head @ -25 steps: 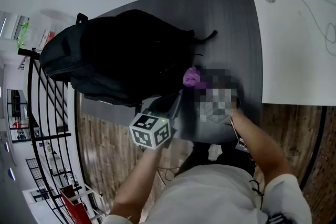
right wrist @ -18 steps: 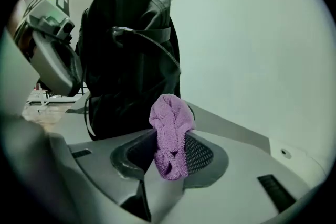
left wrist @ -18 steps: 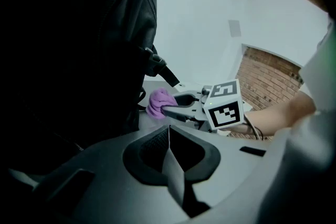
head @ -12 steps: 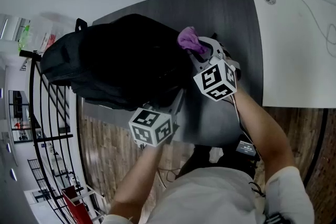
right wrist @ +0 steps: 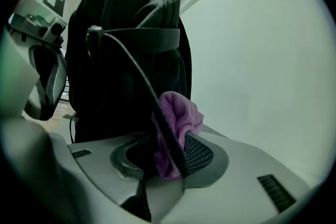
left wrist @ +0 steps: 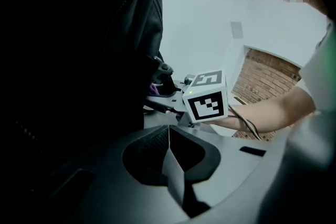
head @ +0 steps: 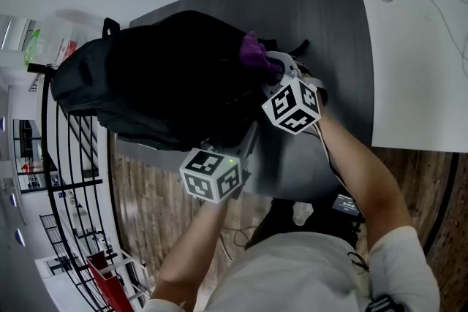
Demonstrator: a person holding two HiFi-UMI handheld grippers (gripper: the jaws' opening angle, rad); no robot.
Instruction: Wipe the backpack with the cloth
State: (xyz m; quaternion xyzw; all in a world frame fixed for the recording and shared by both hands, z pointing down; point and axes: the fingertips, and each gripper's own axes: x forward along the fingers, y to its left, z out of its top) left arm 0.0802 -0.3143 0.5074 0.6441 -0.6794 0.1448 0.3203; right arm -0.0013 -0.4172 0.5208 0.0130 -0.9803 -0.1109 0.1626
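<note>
In the head view, the black backpack (head: 161, 77) sits on the dark table (head: 329, 25) and fills its 9 o'clock part. Open tabletop is toward 3 o'clock, as far as a white surface (head: 417, 62). A black railing (head: 55, 157) stands beyond the table edge at 8 o'clock. The right gripper (head: 272, 63) holds the purple cloth (head: 252, 51) against the backpack's 3 o'clock side.

In the left gripper view, we see the left gripper (left wrist: 169, 136) with its jaws together and nothing between them. The backpack is close at 9 o'clock.

In the right gripper view, the jaws are clamped on the cloth, and a black strap (right wrist: 134, 68) crosses in front of them.
</note>
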